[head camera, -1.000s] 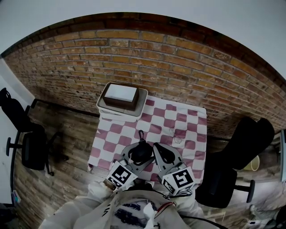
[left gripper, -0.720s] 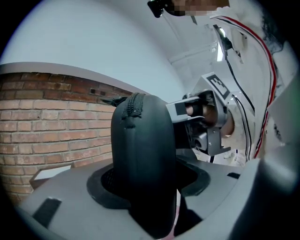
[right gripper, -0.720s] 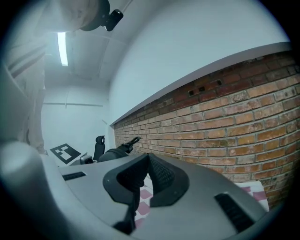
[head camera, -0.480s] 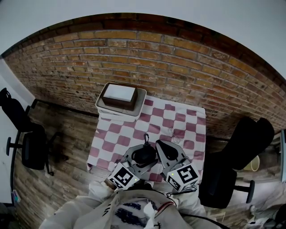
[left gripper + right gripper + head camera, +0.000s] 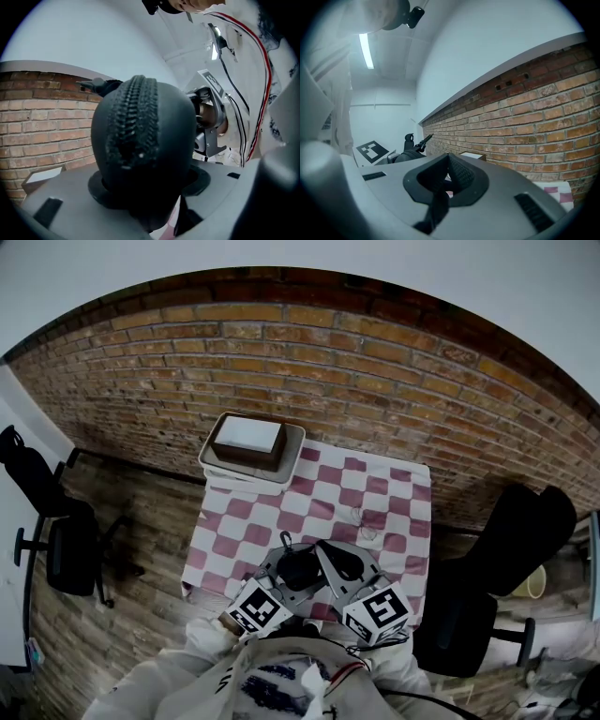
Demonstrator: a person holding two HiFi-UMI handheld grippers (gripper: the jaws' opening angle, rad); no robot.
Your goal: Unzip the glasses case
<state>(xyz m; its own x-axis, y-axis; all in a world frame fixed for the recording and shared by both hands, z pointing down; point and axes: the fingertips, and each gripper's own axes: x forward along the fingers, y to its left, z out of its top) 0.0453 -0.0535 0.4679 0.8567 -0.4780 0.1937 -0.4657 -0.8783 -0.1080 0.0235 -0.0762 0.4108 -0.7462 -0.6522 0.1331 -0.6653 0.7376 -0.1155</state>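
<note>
Right tongs (image 5: 325, 547) have edged toward 9 o'clock, closed on nothing; my left tongs (image 5: 291, 561) clamp the glasses case (image 5: 140, 136) at the tabletop's (image 5: 375, 493) 6 o'clock edge. A hard tug on the zip (image 5: 133, 117) could slip it free

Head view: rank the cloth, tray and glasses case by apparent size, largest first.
1. Cloth
2. Tray
3. Glasses case, which looks smallest even though it is nearer the camera.
</note>
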